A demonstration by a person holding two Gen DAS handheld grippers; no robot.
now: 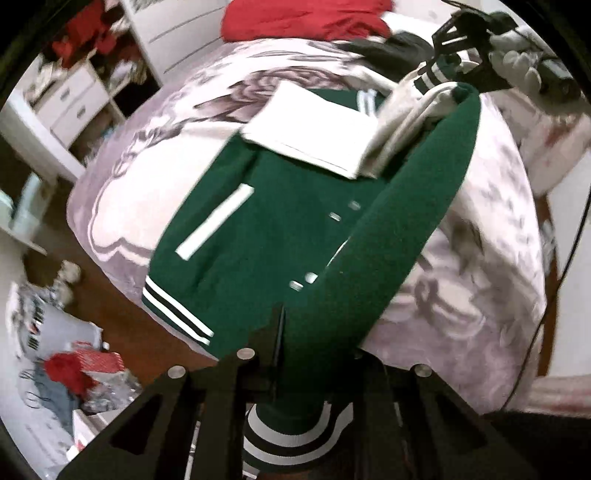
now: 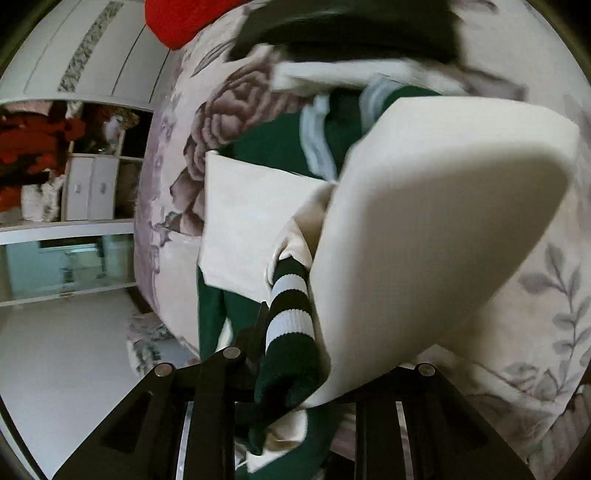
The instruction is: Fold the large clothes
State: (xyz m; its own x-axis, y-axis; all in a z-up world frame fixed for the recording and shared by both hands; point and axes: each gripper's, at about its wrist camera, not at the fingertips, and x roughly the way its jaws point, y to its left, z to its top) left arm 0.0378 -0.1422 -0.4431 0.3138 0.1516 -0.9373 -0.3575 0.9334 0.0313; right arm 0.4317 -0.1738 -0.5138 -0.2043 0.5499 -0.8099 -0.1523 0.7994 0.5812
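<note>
Fabric fills the space right in front of both grippers. The left gripper (image 1: 295, 369) has its jaws pressed together on the striped hem of the green varsity jacket (image 1: 258, 229), the ribbed band (image 1: 291, 439) of dark and white stripes bunched just below the fingers. From that grip the green front panel rises as a taut ridge, running away toward the far corner of the spread. The right gripper (image 2: 295, 373) is clamped on the striped cuff (image 2: 290, 314) of a cream sleeve (image 2: 424, 236), which balloons up close to its camera and hides much of what lies behind.

Beyond the grips, the rest of the jacket lies flat on a bed covered by a pale floral bedspread (image 1: 480, 280). Its other cream sleeve (image 1: 314, 129) is laid across the chest, a white pocket stripe (image 1: 216, 221) shows on the green body, and metal snaps (image 1: 334, 216) run beside the raised edge.

Farther off, a red garment (image 1: 306, 18) sits at the head of the bed with a dark garment (image 1: 399, 44) beside it. In the left wrist view the right gripper (image 1: 448, 59) shows at the far end, holding the cuff. White drawers and shelves (image 1: 74, 99) stand off to the side, and the floor near them is littered with clutter (image 1: 74, 369).
</note>
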